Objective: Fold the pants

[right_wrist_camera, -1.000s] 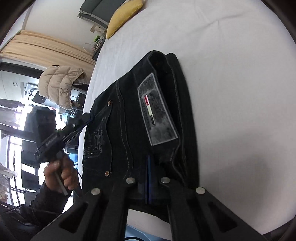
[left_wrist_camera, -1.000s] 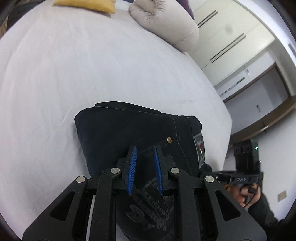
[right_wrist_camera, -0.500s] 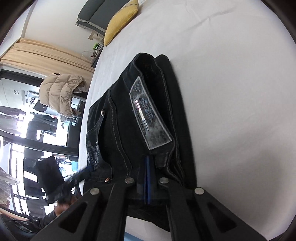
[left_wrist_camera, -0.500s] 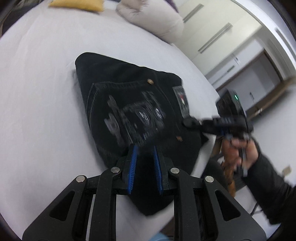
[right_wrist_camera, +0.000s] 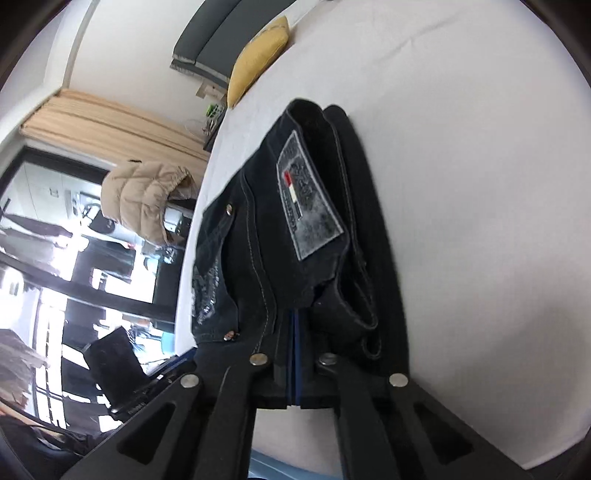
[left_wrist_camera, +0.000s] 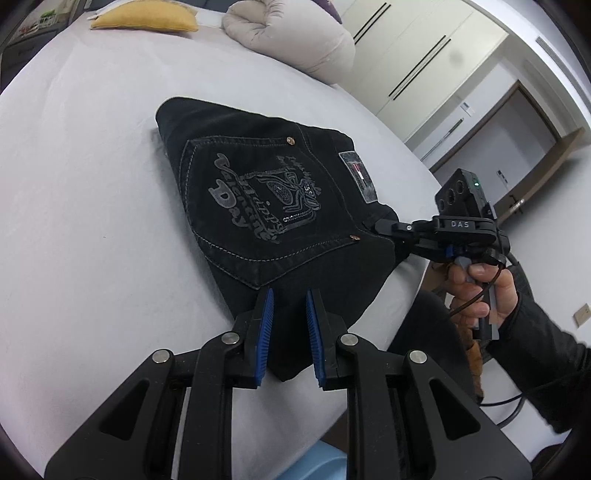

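Black jeans [left_wrist_camera: 258,206] lie folded into a compact stack on the white bed [left_wrist_camera: 74,221], back pocket print and grey waist patch facing up. My left gripper [left_wrist_camera: 289,295] hovers at the stack's near edge, its blue pads [left_wrist_camera: 266,332] a little apart with nothing pinched between them. A hand holds my right gripper [left_wrist_camera: 380,225] at the waistband corner on the right. In the right wrist view the jeans [right_wrist_camera: 310,206] fill the middle, and the right gripper [right_wrist_camera: 295,314] is shut, pads together, with its tips against the waistband fabric.
A yellow pillow [left_wrist_camera: 144,18] and a rolled beige duvet [left_wrist_camera: 295,40] lie at the far end of the bed. The mattress edge runs close by the jeans on the right, with a person's hand [left_wrist_camera: 480,291] beyond it. A beige jacket [right_wrist_camera: 144,199] hangs past the bed.
My left gripper has drawn back from above the pocket to the stack's near edge, so the whole pocket print now shows. The right gripper has shifted slightly and stays shut at the waistband.
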`<state>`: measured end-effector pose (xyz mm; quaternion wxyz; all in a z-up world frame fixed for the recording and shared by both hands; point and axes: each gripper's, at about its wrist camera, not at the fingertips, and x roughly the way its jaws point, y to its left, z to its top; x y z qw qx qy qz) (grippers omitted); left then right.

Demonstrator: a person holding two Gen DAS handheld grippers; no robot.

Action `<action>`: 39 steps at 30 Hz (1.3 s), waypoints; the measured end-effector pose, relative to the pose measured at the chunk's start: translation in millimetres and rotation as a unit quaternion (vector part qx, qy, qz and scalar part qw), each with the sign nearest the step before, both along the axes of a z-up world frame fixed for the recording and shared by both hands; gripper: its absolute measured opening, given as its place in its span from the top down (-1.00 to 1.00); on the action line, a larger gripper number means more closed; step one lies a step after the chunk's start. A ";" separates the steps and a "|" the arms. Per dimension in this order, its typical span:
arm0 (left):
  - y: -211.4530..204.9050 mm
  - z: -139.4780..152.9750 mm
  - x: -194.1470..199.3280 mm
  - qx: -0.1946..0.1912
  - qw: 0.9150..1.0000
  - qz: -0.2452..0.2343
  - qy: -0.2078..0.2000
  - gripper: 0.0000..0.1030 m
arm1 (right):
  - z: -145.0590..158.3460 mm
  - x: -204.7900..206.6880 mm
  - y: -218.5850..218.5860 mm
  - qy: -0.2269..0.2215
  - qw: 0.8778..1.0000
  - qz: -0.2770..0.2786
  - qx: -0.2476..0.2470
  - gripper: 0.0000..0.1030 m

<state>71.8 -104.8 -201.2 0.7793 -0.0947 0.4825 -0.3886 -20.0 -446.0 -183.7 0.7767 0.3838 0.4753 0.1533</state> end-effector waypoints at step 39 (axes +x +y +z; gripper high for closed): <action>-27.5 12.9 142.1 -0.005 0.991 0.057 0.122 0.57 | 63.1 112.3 24.7 0.012 0.986 0.049 -0.159 0.59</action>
